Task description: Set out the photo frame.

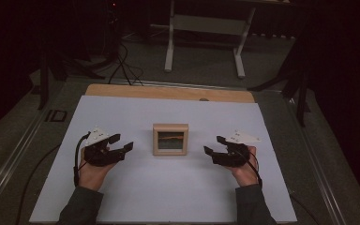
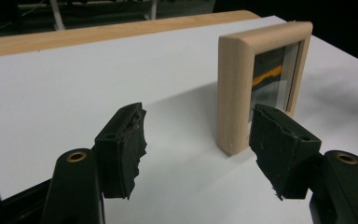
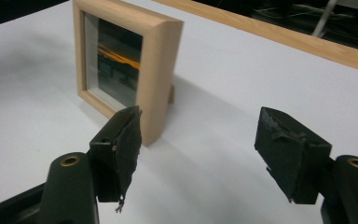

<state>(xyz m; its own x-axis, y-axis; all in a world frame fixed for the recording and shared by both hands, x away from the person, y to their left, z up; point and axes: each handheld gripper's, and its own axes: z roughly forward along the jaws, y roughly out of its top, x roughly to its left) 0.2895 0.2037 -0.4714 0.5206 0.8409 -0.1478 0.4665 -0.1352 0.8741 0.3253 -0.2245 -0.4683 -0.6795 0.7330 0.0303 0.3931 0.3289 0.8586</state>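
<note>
Frame [image 1: 170, 139] stands upright mid-sheet, untouched. Your left gripper [image 1: 124, 144] and right gripper [image 1: 212, 146] flank it, jaws wide, empty. Grasp not yet made.

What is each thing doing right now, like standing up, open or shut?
Small light wooden picture frame: upright on the white table sheet, glass front toward the person, untouched.
Left black two-jaw gripper: open, empty, left of the frame.
Right black two-jaw gripper: open, empty, right of the frame.
</note>
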